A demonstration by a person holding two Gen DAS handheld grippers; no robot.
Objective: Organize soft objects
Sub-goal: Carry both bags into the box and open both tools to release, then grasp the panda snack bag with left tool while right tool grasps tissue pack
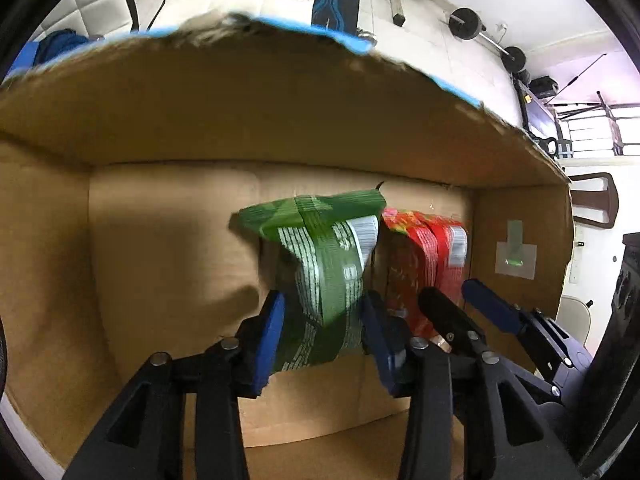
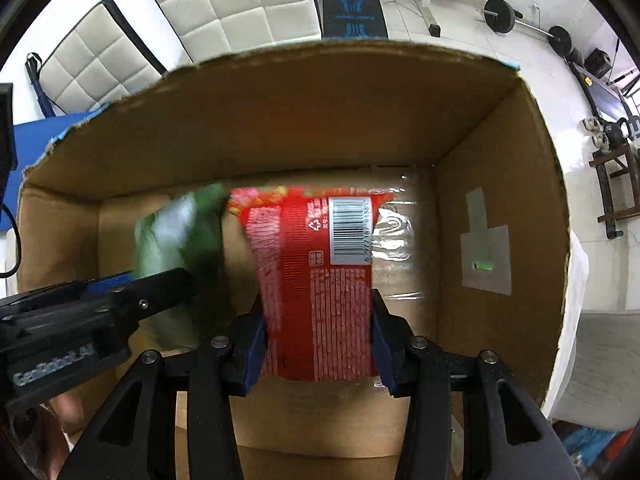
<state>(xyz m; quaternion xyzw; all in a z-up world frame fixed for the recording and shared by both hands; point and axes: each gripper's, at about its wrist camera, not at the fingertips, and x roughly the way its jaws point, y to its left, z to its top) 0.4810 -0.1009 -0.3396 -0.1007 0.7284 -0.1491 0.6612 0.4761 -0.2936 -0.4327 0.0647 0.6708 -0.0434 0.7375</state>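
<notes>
Both grippers reach down into an open cardboard box (image 1: pixel 240 112) (image 2: pixel 320 112). My left gripper (image 1: pixel 323 300) is shut on a green snack packet (image 1: pixel 320 248), its blue pads pressing both sides, and the packet hangs down toward the box floor. Just to its right, my right gripper (image 1: pixel 456 296) (image 2: pixel 318 308) is shut on a red packet (image 2: pixel 316 260) (image 1: pixel 424 248) with a barcode showing. In the right wrist view the green packet (image 2: pixel 180 232) is blurred, with the left gripper (image 2: pixel 160 280) beside it on the left. The two packets hang side by side, close together.
The box's right wall carries a grey tape patch (image 2: pixel 486 256), and clear tape (image 2: pixel 392 236) lies on its floor. Outside the box are white quilted cushions (image 2: pixel 240 4), a black and blue workout bench (image 2: pixel 352 4), barbell weights (image 2: pixel 500 14) and a blue mat (image 2: pixel 36 136).
</notes>
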